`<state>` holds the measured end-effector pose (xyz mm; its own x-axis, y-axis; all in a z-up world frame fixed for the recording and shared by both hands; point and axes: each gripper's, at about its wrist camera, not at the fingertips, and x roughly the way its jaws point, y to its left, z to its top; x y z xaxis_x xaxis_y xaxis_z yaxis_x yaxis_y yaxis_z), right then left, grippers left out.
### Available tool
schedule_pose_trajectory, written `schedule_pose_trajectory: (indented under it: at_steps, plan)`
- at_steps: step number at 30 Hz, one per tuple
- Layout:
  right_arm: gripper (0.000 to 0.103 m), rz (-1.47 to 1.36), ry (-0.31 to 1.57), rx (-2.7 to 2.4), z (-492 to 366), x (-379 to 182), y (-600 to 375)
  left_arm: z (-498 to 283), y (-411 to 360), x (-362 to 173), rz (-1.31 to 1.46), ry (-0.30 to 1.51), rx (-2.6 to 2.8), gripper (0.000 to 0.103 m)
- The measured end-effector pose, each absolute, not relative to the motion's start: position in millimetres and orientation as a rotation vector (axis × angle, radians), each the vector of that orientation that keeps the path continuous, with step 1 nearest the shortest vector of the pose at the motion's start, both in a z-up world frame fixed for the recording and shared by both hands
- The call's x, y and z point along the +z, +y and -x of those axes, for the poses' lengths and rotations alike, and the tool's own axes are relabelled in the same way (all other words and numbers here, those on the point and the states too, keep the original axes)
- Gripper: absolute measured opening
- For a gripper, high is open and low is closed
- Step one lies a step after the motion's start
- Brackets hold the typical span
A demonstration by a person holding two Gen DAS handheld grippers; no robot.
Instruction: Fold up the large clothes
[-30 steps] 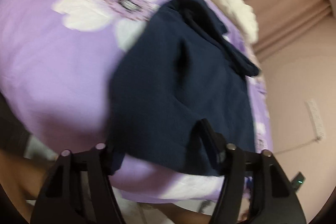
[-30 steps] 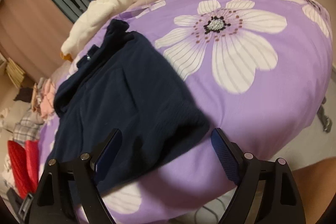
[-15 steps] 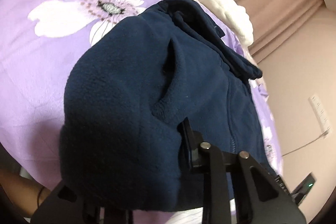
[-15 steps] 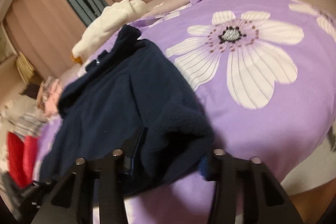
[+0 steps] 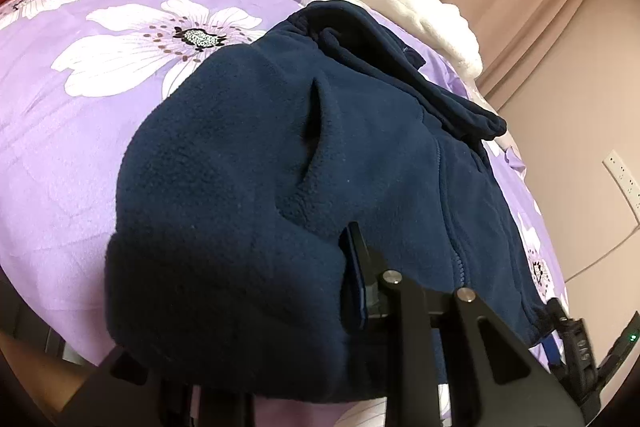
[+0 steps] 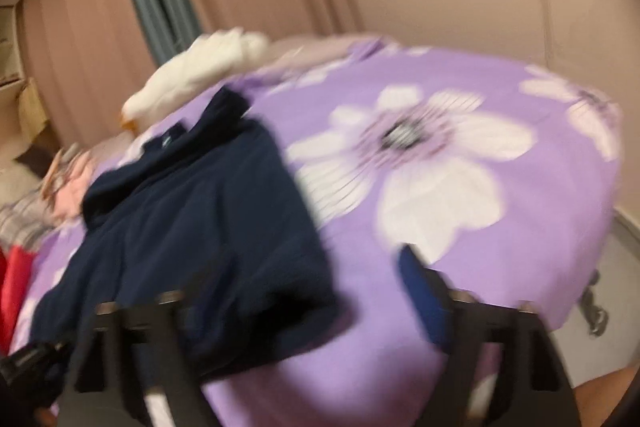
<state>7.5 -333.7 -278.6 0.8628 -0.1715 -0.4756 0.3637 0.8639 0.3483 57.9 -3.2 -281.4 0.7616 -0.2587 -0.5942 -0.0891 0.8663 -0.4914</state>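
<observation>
One navy fleece jacket [image 5: 248, 163] lies spread on the purple flowered bedspread [image 5: 80, 131], collar toward the white plush blanket [image 5: 420, 11] at the far side, hem toward the near edge of the bed. It looks thick, soft and limp, light for its bulk; it should drape and bunch rather than hold a crease, and the napped surface should not slip between pads. The left gripper [image 5: 280, 311] is clamped on a doubled bunch of the hem corner, the fleece swelling over the near finger and hiding it. The right gripper [image 6: 304, 291] has its jaws opening wide, one finger over the opposite hem corner and the other over bare bedspread, with nothing pinched; that view is blurred. Best hold, I judge, is at hem corners or seams, taking both layers at once so the fold carries evenly
</observation>
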Motion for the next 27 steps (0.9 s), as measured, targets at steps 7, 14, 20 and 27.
schedule_pose_trajectory:
  at_steps: [7,14,20,27]
  plan:
    - [0.074,-0.642,0.487,0.013,-8.1,-292.8,-336.8,-57.4,-3.1,-281.7,0.557,0.699,-0.083,0.027]
    - [0.016,-0.552,0.554,0.014,-38.8,-303.1,-306.3,-58.0,-3.9,-281.1,0.537,0.697,-0.080,0.024]
    - [0.014,-0.567,0.558,0.012,-41.9,-305.4,-310.3,-57.4,-12.7,-279.9,0.482,0.680,-0.044,0.024]
    - [0.014,-0.498,0.537,-0.034,-41.1,-303.5,-301.2,-60.5,-13.6,-279.5,0.496,0.676,-0.024,0.024]
